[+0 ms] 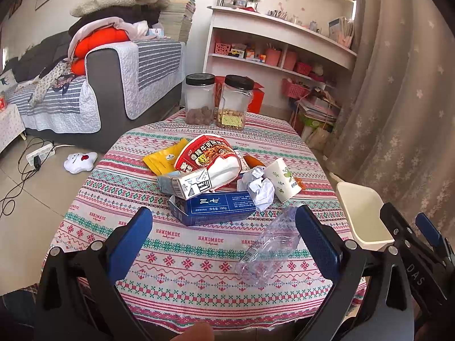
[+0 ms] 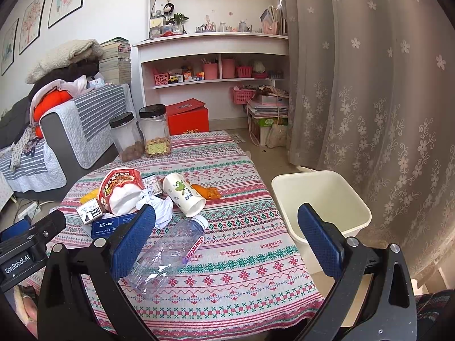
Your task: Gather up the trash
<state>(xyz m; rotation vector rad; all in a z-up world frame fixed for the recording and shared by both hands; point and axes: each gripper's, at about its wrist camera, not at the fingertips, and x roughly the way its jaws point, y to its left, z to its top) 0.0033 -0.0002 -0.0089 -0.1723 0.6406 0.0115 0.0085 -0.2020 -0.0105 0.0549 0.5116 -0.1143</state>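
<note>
A pile of trash lies mid-table: a red noodle bowl (image 1: pixel 210 153), a yellow packet (image 1: pixel 163 160), a small white carton (image 1: pixel 194 186), a blue box (image 1: pixel 212 207), crumpled paper (image 1: pixel 260 187), a paper cup (image 1: pixel 284 180) on its side, and a crushed clear bottle (image 1: pixel 267 251) nearest me. My left gripper (image 1: pixel 224 241) is open and empty, hovering in front of the blue box. My right gripper (image 2: pixel 227 236) is open and empty above the table's right edge, with the bottle (image 2: pixel 167 253) by its left finger. A white bin (image 2: pixel 321 199) stands on the floor right of the table.
Two black-lidded clear jars (image 1: pixel 199 99) (image 1: pixel 234 102) stand at the table's far edge. A grey sofa (image 1: pixel 113 85) is at the left, white shelves (image 1: pixel 278 42) behind, a curtain (image 2: pixel 369 99) at the right. A power strip and cables (image 1: pixel 37 156) lie on the floor.
</note>
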